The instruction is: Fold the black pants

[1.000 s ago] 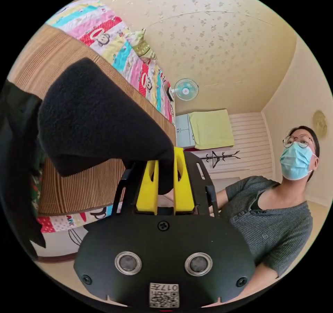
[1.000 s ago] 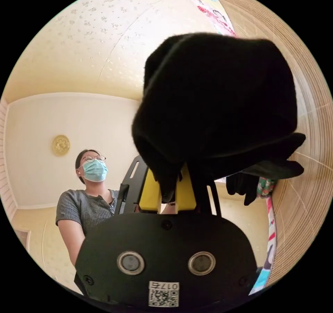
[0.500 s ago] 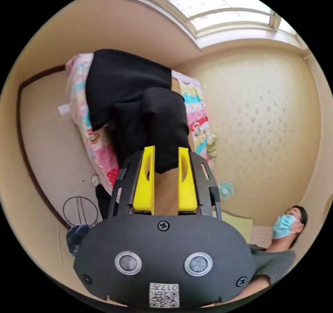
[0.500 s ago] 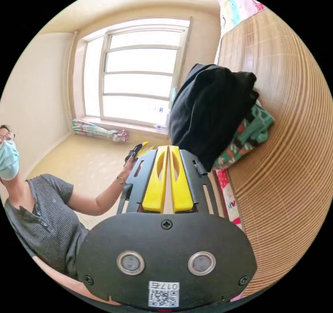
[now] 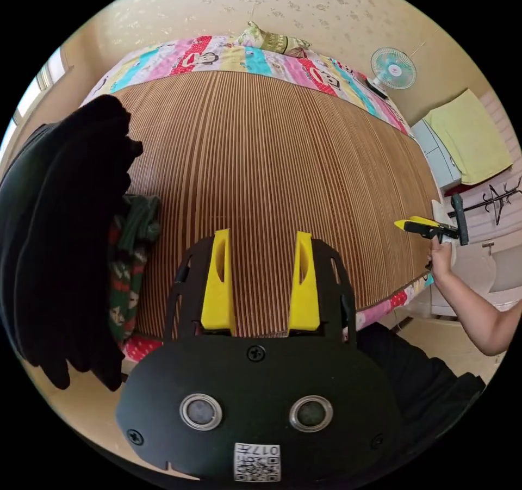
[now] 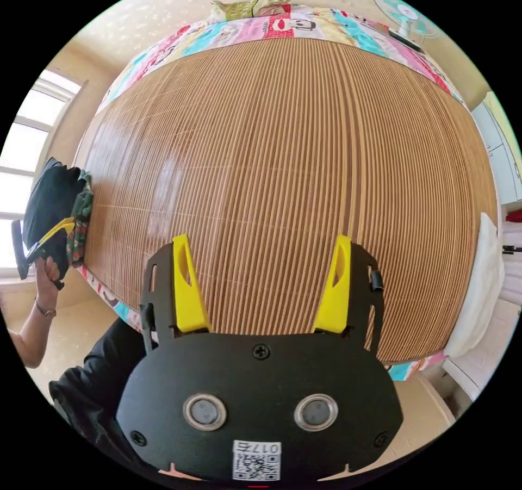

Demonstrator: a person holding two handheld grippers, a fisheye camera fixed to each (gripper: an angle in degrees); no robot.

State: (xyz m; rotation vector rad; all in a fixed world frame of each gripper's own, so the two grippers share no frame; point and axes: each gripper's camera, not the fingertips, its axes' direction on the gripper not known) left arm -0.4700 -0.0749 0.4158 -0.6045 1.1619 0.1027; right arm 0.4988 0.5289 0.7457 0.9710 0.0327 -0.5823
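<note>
The black pants (image 5: pixel 60 229) lie folded in a thick bundle at the left edge of the bed, on top of a green and red patterned garment (image 5: pixel 128 261). My left gripper (image 5: pixel 261 237) hovers over the bamboo mat just right of them, jaws open with nothing between. My right gripper (image 6: pixel 262 242) stands wide open above the middle of the mat, holding nothing. In the right gripper view the pants (image 6: pixel 49 204) sit far left, with the left gripper (image 6: pixel 65 223) beside them in a hand. In the left gripper view the right gripper (image 5: pixel 405 224) is at the bed's right edge.
A ribbed bamboo mat (image 6: pixel 293 174) covers the bed over a colourful cartoon quilt (image 5: pixel 228 57). A pillow (image 6: pixel 250 7) lies at the far end. A white cloth (image 6: pixel 481 289) hangs at the right edge. A fan (image 5: pixel 392 68), a cabinet with a yellow-green towel (image 5: pixel 467 136) and a coat rack stand beyond.
Both grippers held the black pants a second ago and have let go. The pants now rest on the patterned garment. Both jaws have opened and both cameras swung to face the mat.
</note>
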